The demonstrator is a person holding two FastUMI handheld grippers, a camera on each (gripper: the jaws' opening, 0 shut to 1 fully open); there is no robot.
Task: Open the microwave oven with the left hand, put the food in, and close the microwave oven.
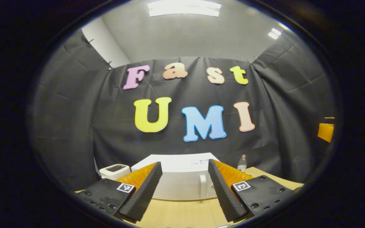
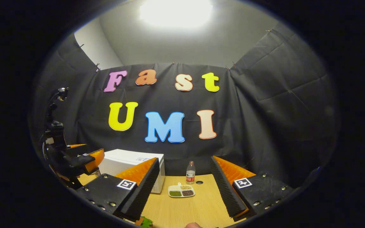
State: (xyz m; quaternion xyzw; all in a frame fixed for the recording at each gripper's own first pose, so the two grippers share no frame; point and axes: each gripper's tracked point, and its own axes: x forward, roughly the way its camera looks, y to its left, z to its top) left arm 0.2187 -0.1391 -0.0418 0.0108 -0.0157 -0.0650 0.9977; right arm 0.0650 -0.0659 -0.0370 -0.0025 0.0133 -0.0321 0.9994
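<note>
Left gripper [image 1: 185, 186] wide, holding nothing, aimed at the microwave oven [image 1: 177, 177]: white box, door closed, vertical handle [image 1: 203, 186] on its right side, at the back of the wood counter [image 1: 182, 212]. Right gripper [image 2: 182, 186] wide too, empty. Food tray [image 2: 181, 191], white, with 4 compartments, sits just right of the microwave, water bottle [image 2: 190, 172] behind it.

Non-task items: clear water bottle [image 2: 190, 172] upright at back of wood table [image 2: 201, 202], w/ small dark hole [image 2: 199, 182] just beside; white toaster [image 1: 115, 171] far left; ceiling light [image 1: 184, 8].
</note>
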